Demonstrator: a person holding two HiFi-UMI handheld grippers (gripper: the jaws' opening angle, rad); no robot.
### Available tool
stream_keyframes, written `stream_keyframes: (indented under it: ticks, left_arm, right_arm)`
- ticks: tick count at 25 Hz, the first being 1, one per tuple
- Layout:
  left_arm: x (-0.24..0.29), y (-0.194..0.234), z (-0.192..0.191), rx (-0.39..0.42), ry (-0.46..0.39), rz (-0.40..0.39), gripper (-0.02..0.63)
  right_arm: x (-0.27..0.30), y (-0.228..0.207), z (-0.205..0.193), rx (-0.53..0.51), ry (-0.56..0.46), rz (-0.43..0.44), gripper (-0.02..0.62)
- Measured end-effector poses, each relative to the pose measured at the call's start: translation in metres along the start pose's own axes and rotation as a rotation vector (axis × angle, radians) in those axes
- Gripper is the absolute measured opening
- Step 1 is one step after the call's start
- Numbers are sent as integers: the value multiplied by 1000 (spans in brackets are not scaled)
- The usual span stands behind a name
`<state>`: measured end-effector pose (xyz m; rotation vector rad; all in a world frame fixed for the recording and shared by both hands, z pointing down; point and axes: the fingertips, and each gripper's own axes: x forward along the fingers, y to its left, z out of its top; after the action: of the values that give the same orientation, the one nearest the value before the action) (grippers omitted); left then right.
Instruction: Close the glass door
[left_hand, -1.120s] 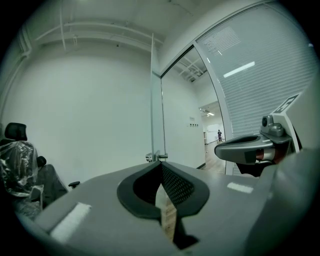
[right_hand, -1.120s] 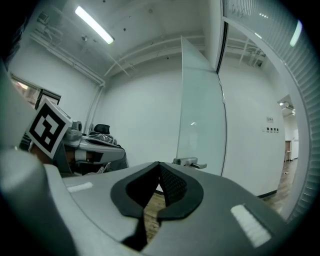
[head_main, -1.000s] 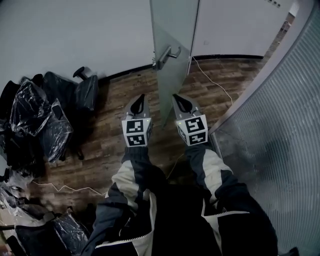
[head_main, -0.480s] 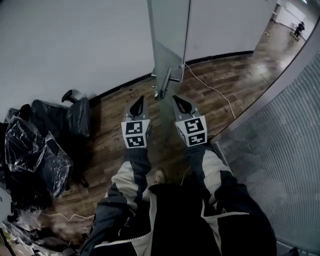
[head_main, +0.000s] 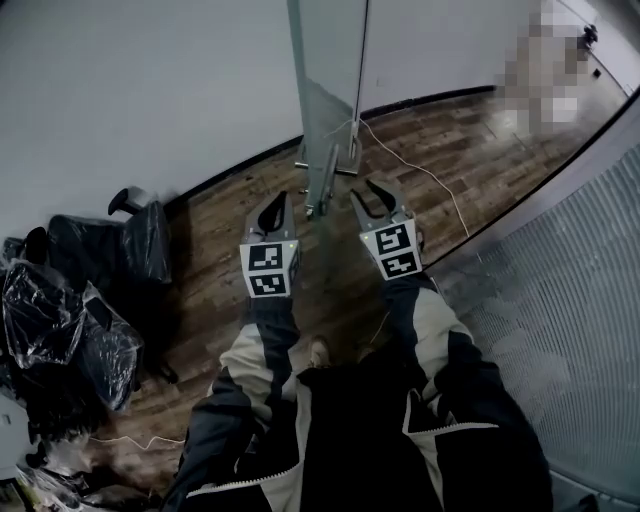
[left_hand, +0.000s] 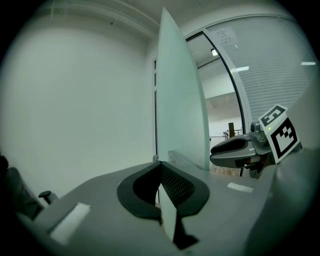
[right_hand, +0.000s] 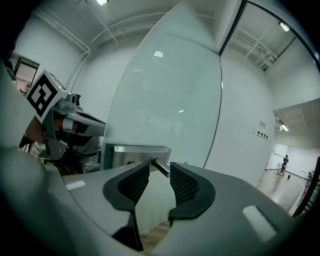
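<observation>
Glass door (head_main: 330, 60) stands ajar and edge-on in the head view, rising from the wood floor (head_main: 220, 240) in front of a white wall (head_main: 130, 90), with the 2 grippers a person holds out flanking its frosted pane. The left gripper (left_hand: 159, 164) is on the door's left side, its jaws closed tip to tip on nothing, with the pane just to its right. The right gripper (right_hand: 159, 167) is on the other side, its jaws opening. The round bar of the metal door handle (head_main: 323, 178) shows in the gap at the jaw tips, and the ribbed pads stand clear of it. The handle's steel plate (right_hand: 134, 152) is fixed to the pane just behind. Plastic-wrapped office chairs (head_main: 70, 310) crowd the floor at the left. A thin white cable (head_main: 420, 175) trails across the boards past the door's foot, and a ribbed glass partition (head_main: 560, 300) curves along the right.
</observation>
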<state>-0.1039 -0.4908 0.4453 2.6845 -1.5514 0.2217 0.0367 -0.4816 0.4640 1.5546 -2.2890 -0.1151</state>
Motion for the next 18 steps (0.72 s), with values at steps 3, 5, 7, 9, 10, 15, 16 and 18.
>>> stream_keyframes:
  ticks: [3,5,7,9,10,15,16,18]
  left_arm:
    - [8,-2,-2,-15,13,5,2]
    - [12,-3,-2,-18,15,10,2]
    - [17,-5,-1,-17,19,8,2]
    - [21,-6,-1,-10,27,5,2]
    - [22,-6,-1,-8,33,5,2]
    - [27,-4,-1,-6,52,-4,2]
    - [28,-4,-1,-4,54,-7,2]
    - [30,-3,-1,-7,55,-12,2]
  right_arm:
    - [15,-5,-9,-158,67,-2,158]
    - [28,-6,-12,-276,101,-5,185]
    - [38,-11,-13,-361,120,-10,203]
    - [48,-13,-11,-443,134,-10,214]
    - [52,-11,-10,-494,142,-7,222]
    - [70,0,-17,-687,199,10,217]
    - [73,2,-18,-723,209,11,210]
    - [79,7,-22,-793,227,15,172]
